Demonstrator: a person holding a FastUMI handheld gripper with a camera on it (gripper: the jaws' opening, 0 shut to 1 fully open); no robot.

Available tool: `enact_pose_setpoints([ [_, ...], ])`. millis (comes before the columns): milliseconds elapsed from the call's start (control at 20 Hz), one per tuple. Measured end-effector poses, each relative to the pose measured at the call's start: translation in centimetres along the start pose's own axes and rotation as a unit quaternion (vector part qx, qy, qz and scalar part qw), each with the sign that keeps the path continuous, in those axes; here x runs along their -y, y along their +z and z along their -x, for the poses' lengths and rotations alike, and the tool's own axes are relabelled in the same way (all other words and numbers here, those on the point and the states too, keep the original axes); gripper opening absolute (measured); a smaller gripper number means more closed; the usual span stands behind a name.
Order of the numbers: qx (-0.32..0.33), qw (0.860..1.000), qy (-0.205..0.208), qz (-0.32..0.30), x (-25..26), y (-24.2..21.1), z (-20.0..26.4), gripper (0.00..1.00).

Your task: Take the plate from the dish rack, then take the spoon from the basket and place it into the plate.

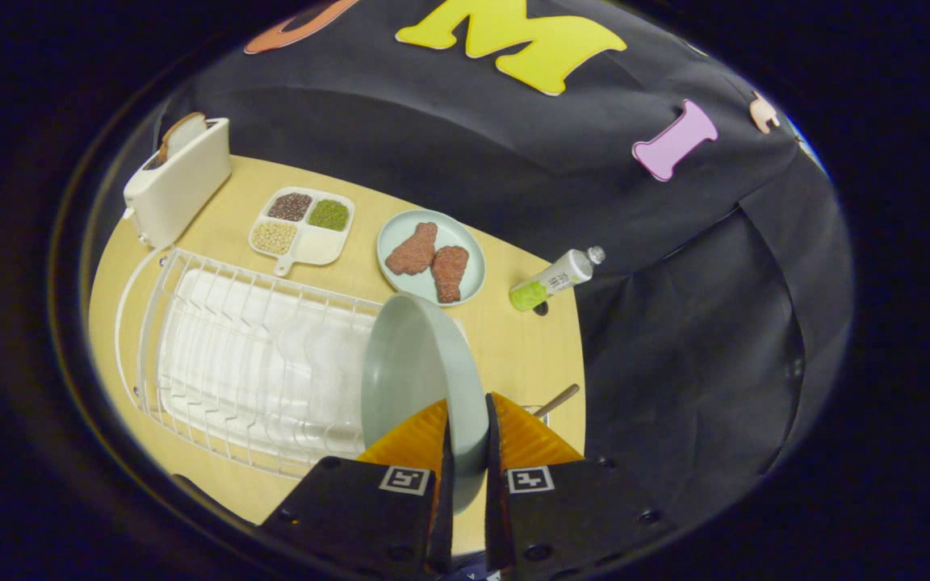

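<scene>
A pale grey-green plate [412,371] stands on edge between my fingers, its rim pinched by both of them. My gripper [465,428] is shut on that rim, holding the plate lifted above the right end of the white wire dish rack [223,355]. Just right of my fingers a thin brown handle [558,399] pokes up over a clear rim, most likely the spoon in its basket; the rest of it is hidden behind my right finger.
A white toaster [178,181] with bread stands at the table's far left. Beyond the rack lie a divided tray of beans [303,226] and a plate with two meat pieces [431,257]. A green-capped tube [555,279] lies near the table's right edge.
</scene>
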State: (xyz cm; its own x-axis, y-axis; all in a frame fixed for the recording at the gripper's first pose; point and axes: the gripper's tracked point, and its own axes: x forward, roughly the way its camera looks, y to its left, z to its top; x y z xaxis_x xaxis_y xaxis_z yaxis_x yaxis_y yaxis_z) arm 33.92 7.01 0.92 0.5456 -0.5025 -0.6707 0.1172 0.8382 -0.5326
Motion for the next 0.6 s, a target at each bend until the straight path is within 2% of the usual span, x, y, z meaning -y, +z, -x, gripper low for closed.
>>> enact_pose_setpoints([
  [250,0.03,0.998,0.043,-0.036,2.6,-1.8,1.0,0.21],
  [450,0.069,0.989,0.116,-0.056,3.7,-4.1,3.3,0.21],
  [600,0.097,0.977,0.171,-0.078,4.6,-6.7,5.0,0.21],
])
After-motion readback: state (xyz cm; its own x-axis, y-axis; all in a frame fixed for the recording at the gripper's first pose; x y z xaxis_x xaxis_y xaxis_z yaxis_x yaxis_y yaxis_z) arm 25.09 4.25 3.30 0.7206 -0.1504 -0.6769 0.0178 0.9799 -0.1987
